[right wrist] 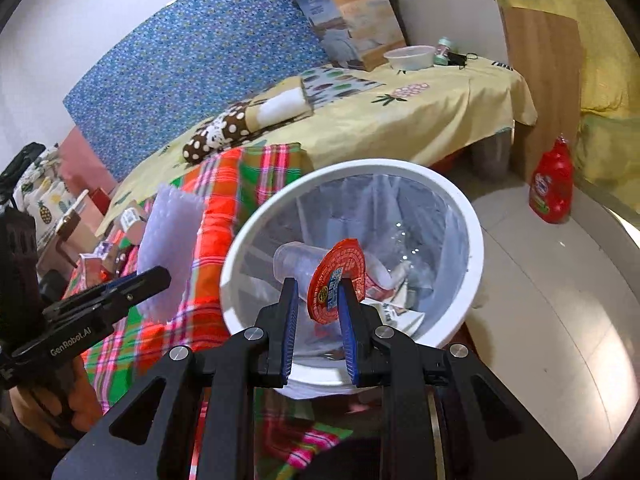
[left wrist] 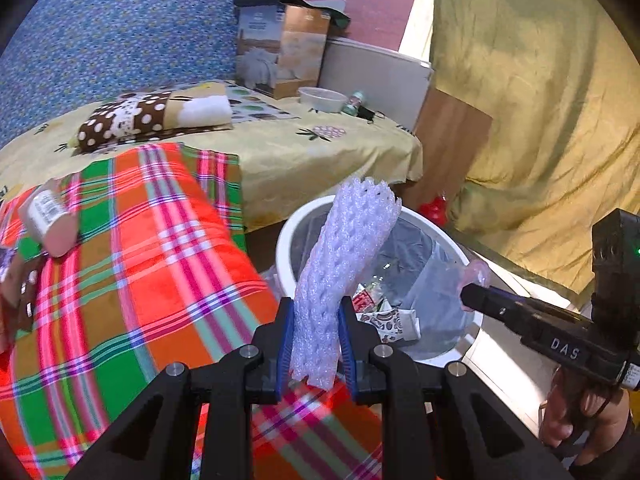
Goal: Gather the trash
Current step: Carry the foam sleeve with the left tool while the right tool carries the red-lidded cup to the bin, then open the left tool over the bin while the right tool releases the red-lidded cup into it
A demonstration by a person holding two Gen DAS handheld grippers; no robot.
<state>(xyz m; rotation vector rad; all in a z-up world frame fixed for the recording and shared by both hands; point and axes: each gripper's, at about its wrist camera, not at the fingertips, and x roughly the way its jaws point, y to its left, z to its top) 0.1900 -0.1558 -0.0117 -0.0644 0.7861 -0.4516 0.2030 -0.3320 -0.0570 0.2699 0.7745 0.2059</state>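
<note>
A: Left wrist view: left hand-held gripper (left wrist: 316,320) is pinching a white foam net (left wrist: 344,256), jaws pressed onto its lower part, net sticking up. It's over the plaid blanket (left wrist: 132,240), just beside the bin (left wrist: 288,232), not over the opening yet.

B: And the right?

A: Right hand-held gripper (right wrist: 320,300) is pinching a clear cup (right wrist: 296,258) w/ a red foil lid (right wrist: 340,272); grip looks to be on the lid edge. Cup hangs above the bin mouth.

B: So how far along?

A: Partway, I'd say. Bin already has stuff in it: printed paper scraps (left wrist: 390,320), crumpled clear plastic. Two pieces in hand, neither dropped.

B: What's left?

A: Probably let the cup go, bring the net over the rim, drop that too. Then more on the bed: a wrapped packet (left wrist: 50,216) on the blanket's left edge, small cartons beside it in the right wrist view. Bowl (left wrist: 322,98) and small bottle (left wrist: 354,102) at the far end, can't tell if those count as trash.
</note>
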